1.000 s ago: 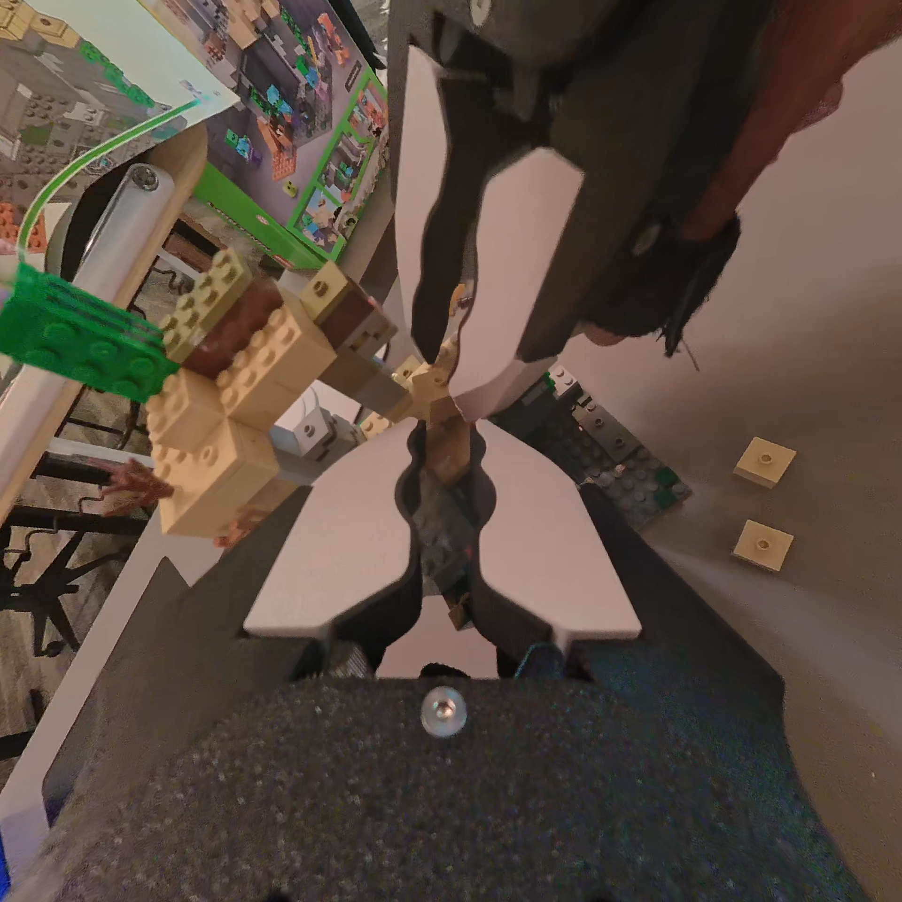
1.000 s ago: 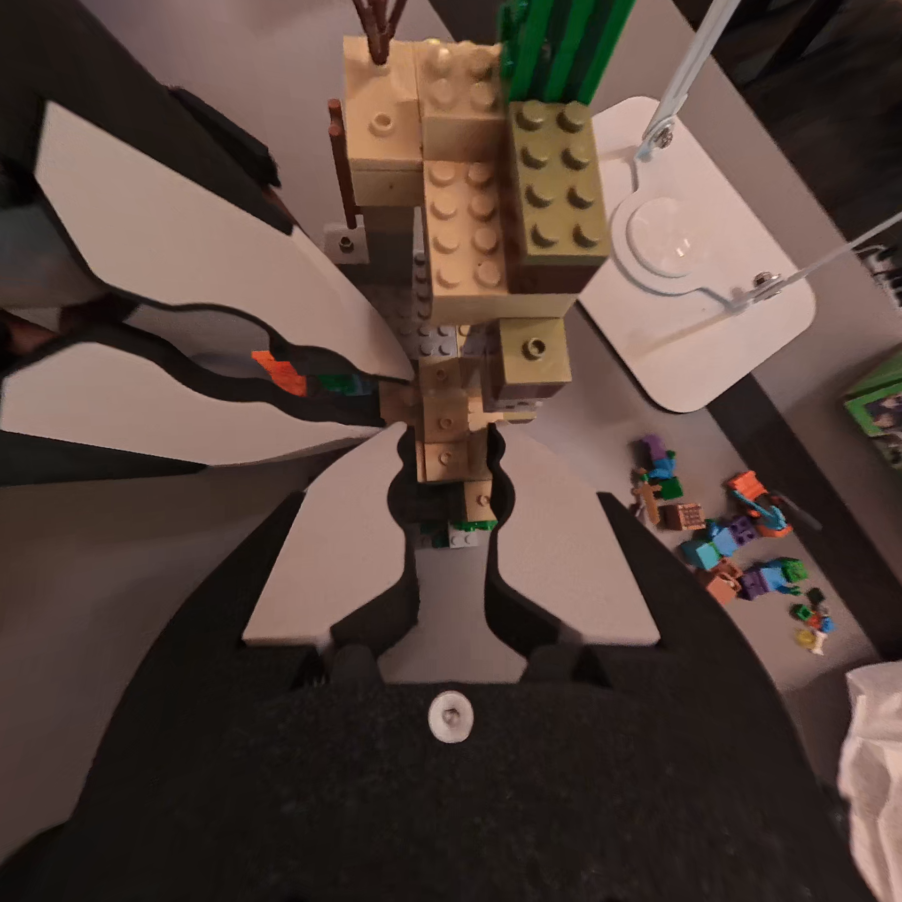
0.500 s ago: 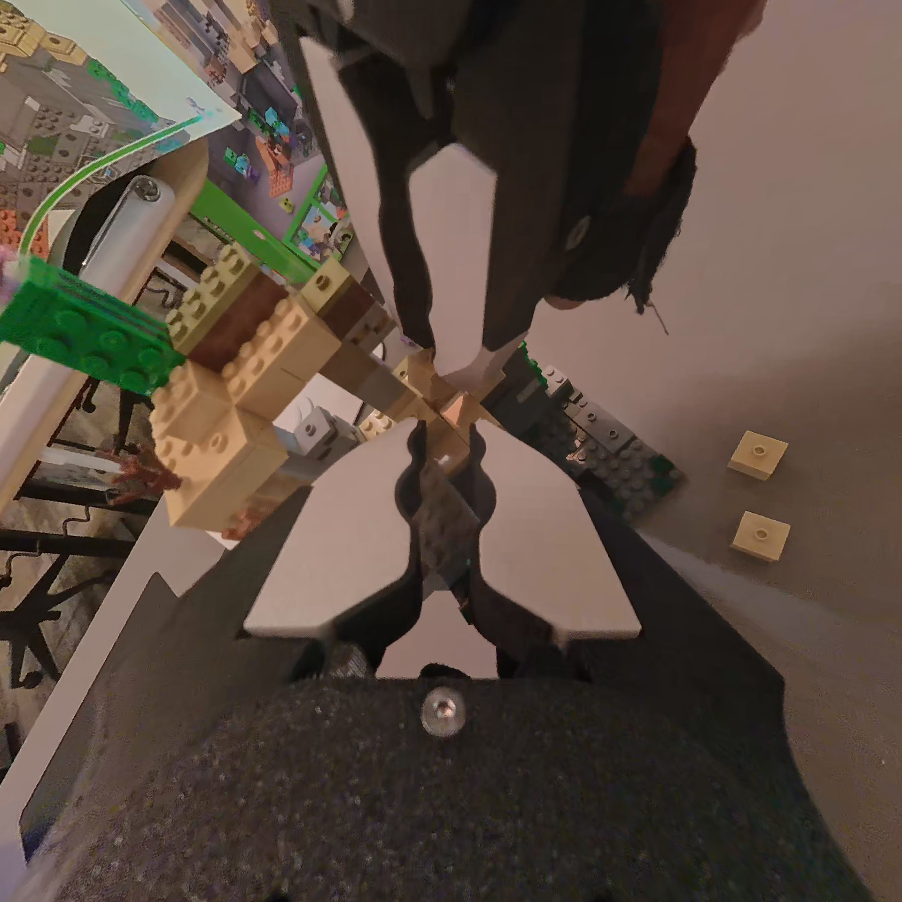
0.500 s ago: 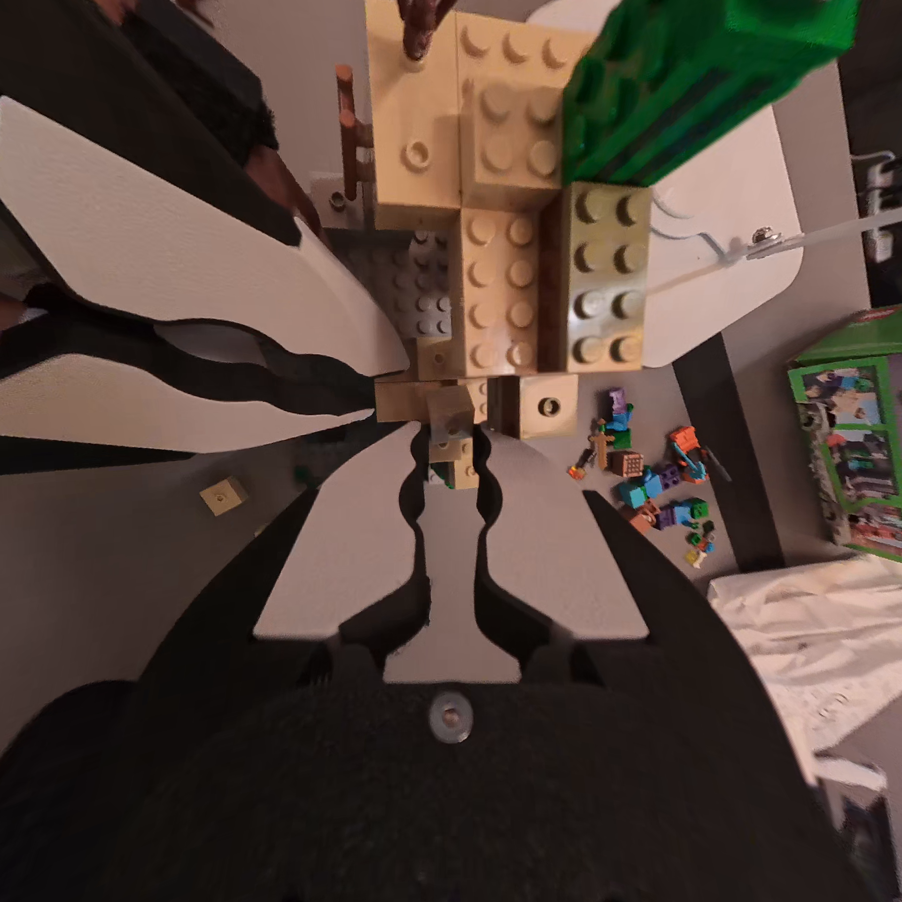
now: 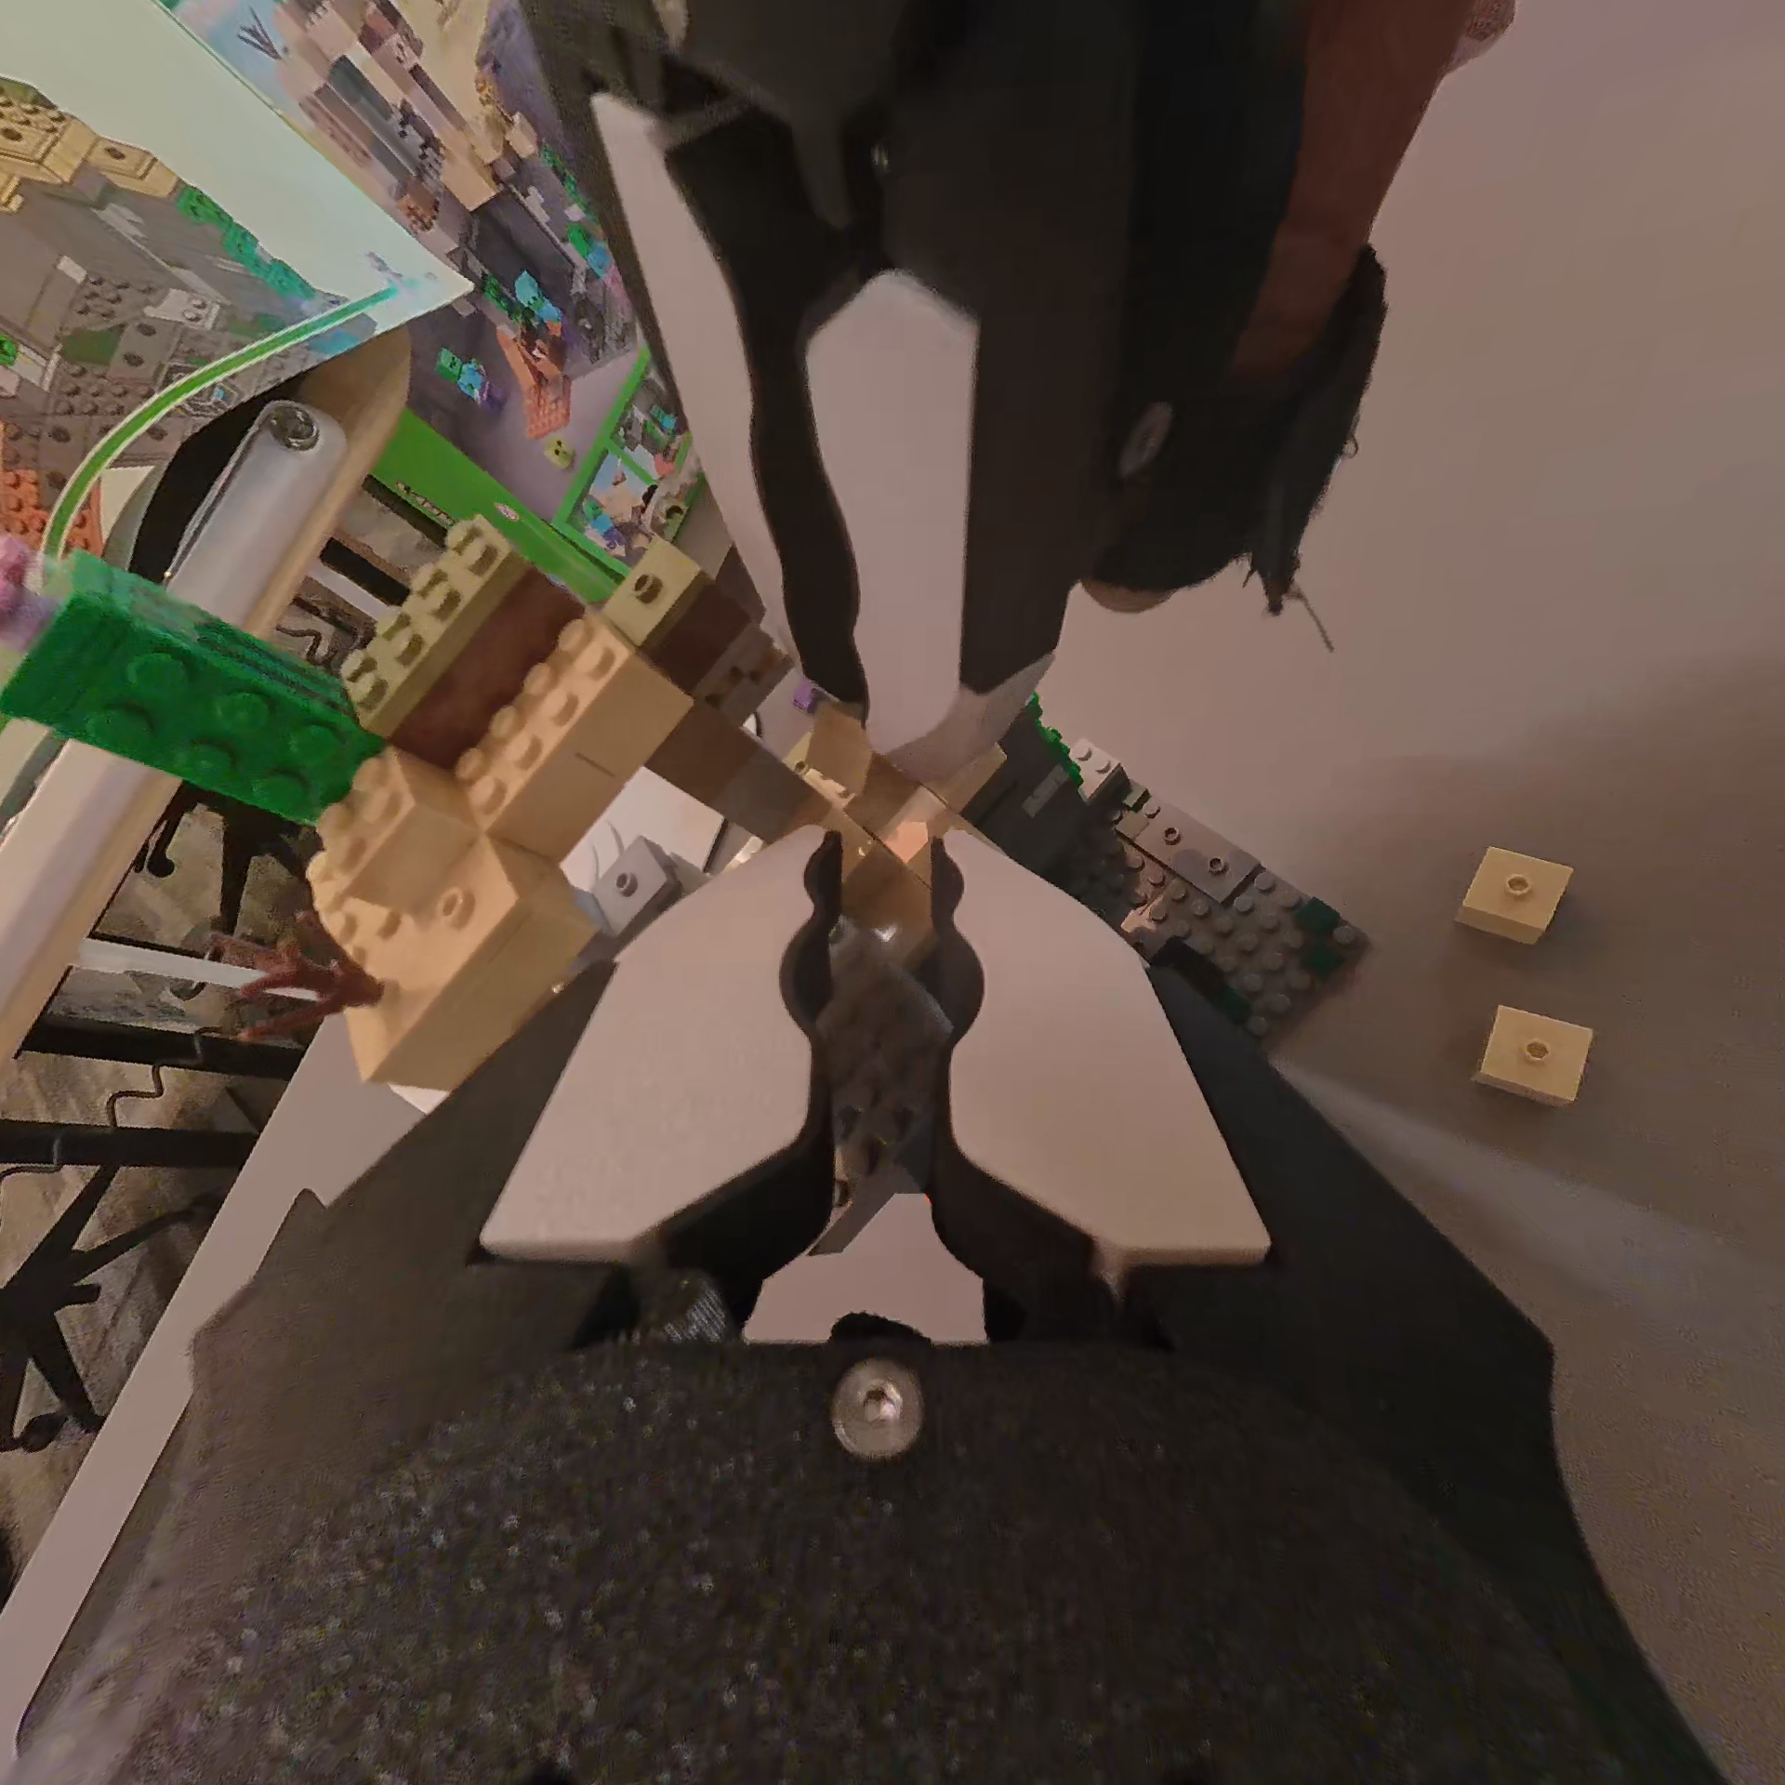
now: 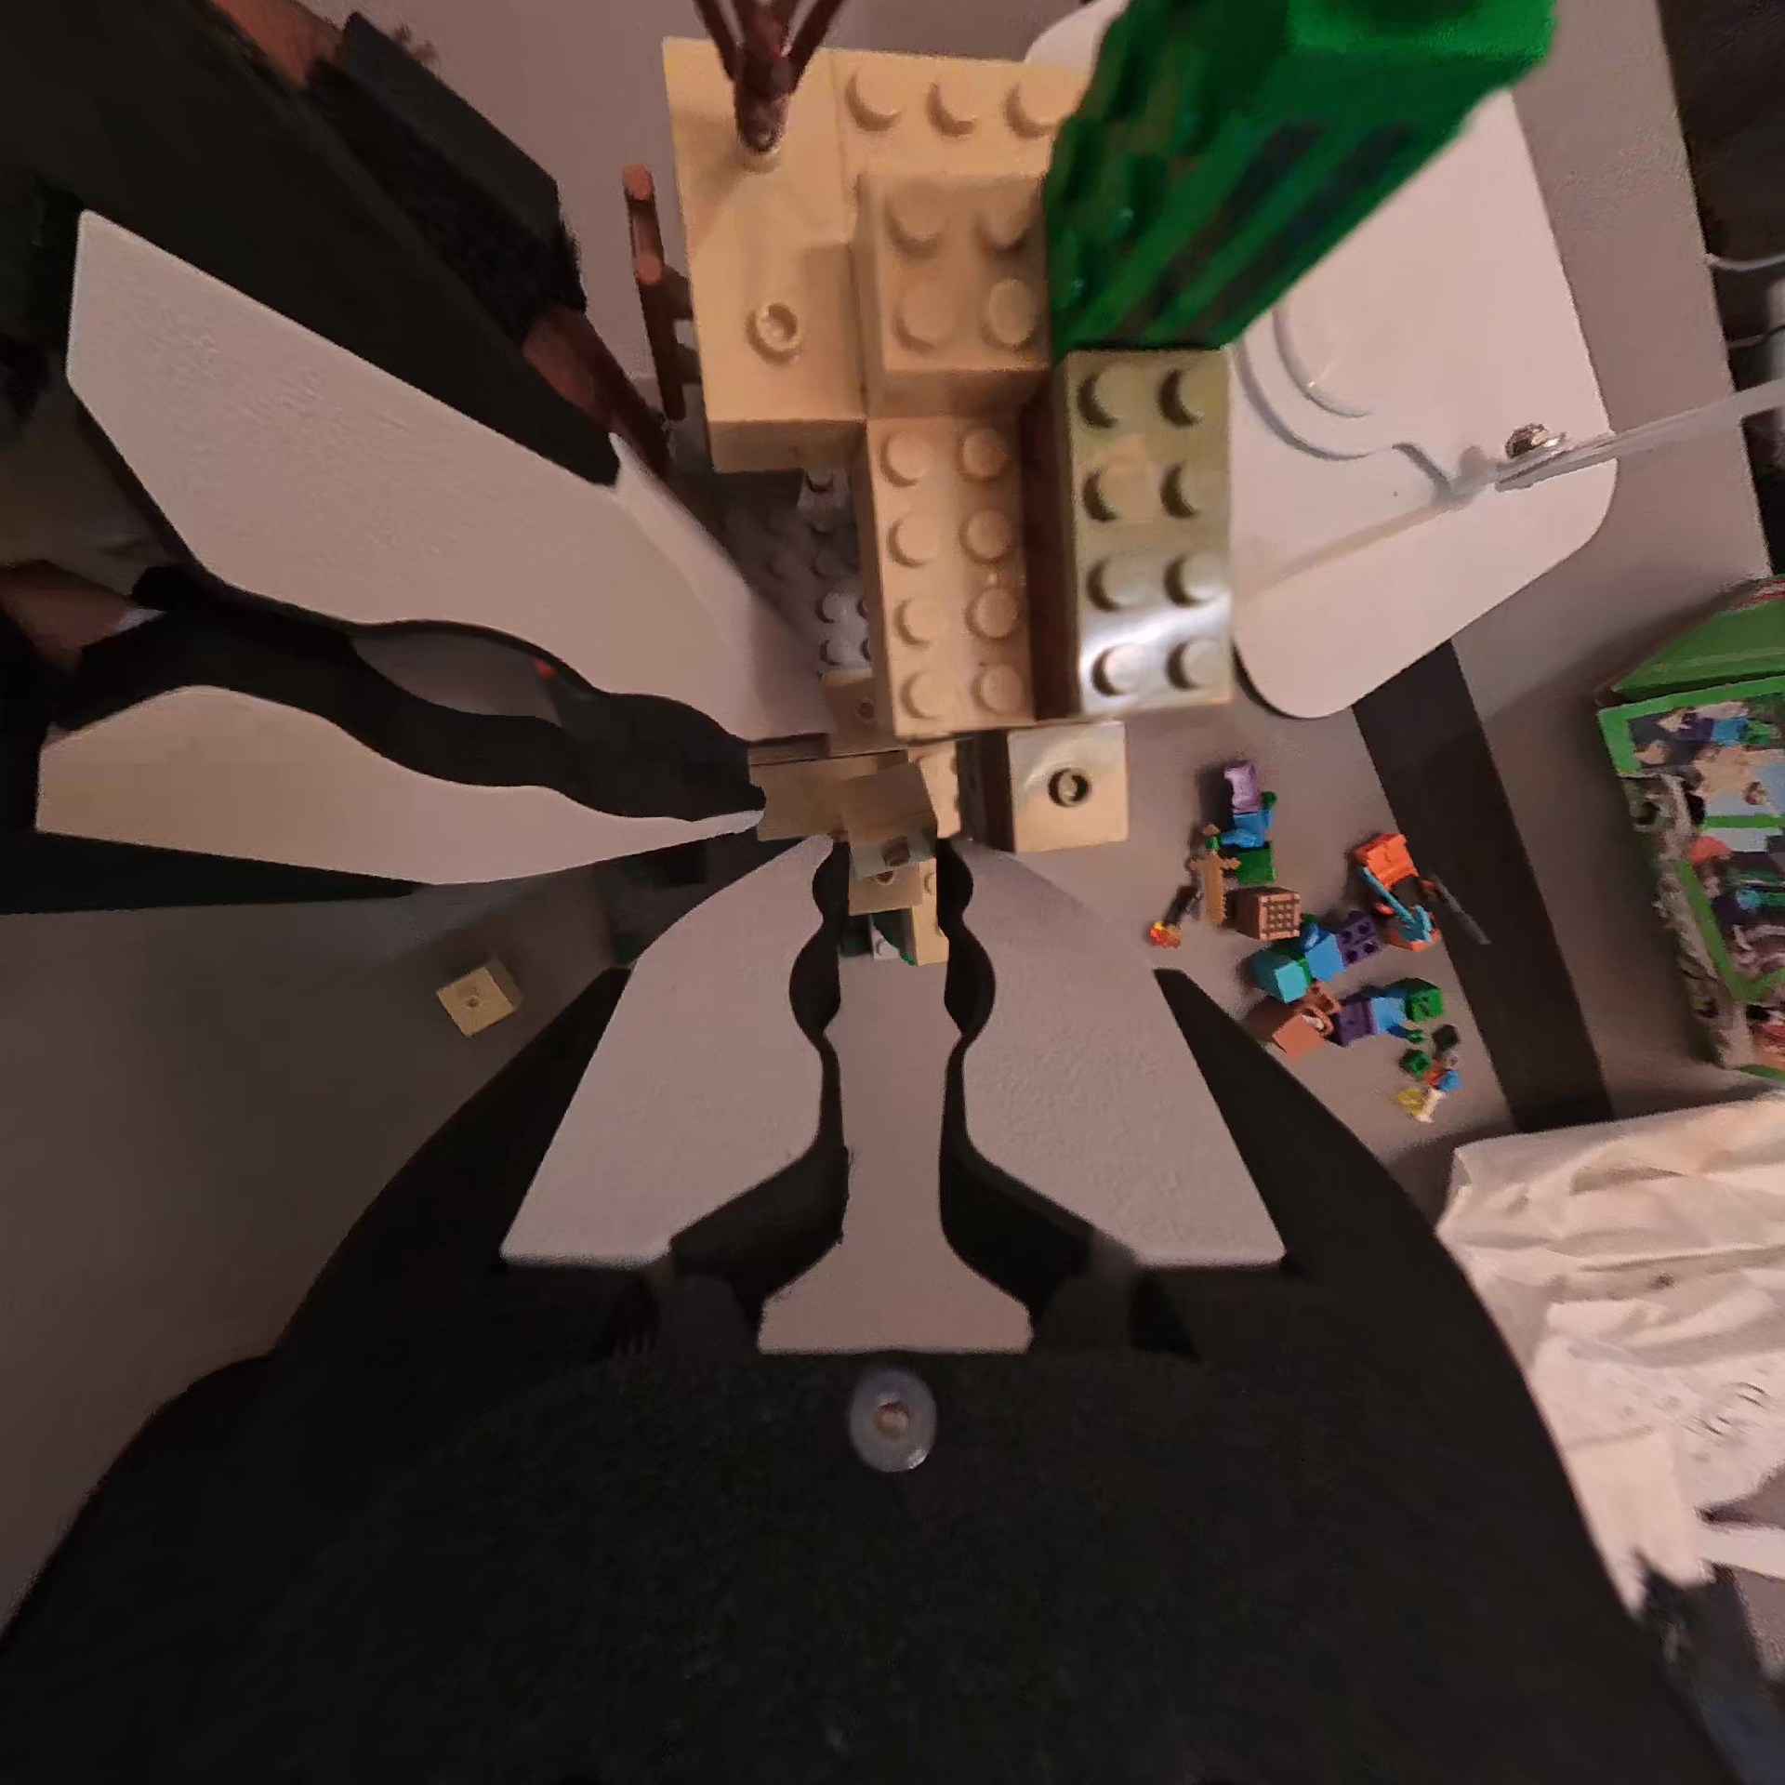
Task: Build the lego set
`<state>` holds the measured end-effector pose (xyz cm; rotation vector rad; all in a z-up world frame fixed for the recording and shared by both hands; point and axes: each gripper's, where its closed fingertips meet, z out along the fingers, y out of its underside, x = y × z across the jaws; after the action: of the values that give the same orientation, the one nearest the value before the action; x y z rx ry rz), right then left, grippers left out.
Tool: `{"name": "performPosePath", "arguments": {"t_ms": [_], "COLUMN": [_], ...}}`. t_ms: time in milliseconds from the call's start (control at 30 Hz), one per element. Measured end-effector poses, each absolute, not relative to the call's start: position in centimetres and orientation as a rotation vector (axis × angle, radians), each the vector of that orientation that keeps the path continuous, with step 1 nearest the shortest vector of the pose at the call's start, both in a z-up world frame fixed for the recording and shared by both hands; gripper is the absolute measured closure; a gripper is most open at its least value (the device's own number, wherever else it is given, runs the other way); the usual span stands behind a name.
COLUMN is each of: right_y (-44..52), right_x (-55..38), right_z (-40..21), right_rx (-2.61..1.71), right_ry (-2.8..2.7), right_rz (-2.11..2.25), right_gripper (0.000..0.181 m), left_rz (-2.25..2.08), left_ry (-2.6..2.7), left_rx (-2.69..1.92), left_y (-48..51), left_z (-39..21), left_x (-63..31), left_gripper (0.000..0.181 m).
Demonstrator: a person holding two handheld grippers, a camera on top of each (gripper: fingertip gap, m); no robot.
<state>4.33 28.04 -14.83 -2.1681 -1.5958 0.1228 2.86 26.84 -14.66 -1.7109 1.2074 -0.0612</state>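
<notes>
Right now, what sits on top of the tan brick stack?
A green brick block and a brown twig piece rise from the tan brick stack. The stack's base is covered by the grippers.

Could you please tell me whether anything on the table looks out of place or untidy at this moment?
Mostly tidy. A cluster of small colourful minifigure parts lies jumbled on the table, toppled rather than standing, and two loose tan square pieces sit apart from the lego build that both grippers meet at. Nothing looks broken.
</notes>
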Motion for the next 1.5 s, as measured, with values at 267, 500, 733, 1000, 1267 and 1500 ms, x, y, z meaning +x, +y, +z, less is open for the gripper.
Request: {"name": "performPosePath", "arguments": {"t_ms": [267, 500, 733, 1000, 1267, 1500], "right_y": [28.0, 27.4, 27.7, 28.0, 27.3, 27.3], "right_x": [4.3, 4.2, 3.4, 3.4, 3.3, 3.7], "right_z": [-14.2, -14.7, -14.9, -15.0, -15.3, -15.5], "right_rx": [-2.166, -2.009, -1.811, -1.852, -1.916, -1.925], "right_ry": [-1.482, -1.56, -1.567, -1.297, -1.206, -1.279], "right_rz": [0.329, 0.341, 0.307, 0.392, 0.36, 0.265], "right_gripper": [0.164, 0.156, 0.155, 0.165, 0.164, 0.16], "left_rz": [-0.046, -0.025, 0.011, -0.028, -0.043, -0.044], "left_ry": [1.225, 1.251, 1.225, 1.154, 1.179, 1.178], "left_rx": [-1.706, -1.703, -1.697, -1.713, -1.712, -1.708], "left_y": [26.8, 26.8, 26.4, 26.0, 25.6, 25.6], "left_z": [-14.7, -15.0, -14.2, -14.0, -14.5, -14.4], "left_x": [2.8, 2.8, 2.1, 0.6, 1.2, 1.3], "left_gripper": [0.165, 0.166, 0.167, 0.169, 0.169, 0.169]}}
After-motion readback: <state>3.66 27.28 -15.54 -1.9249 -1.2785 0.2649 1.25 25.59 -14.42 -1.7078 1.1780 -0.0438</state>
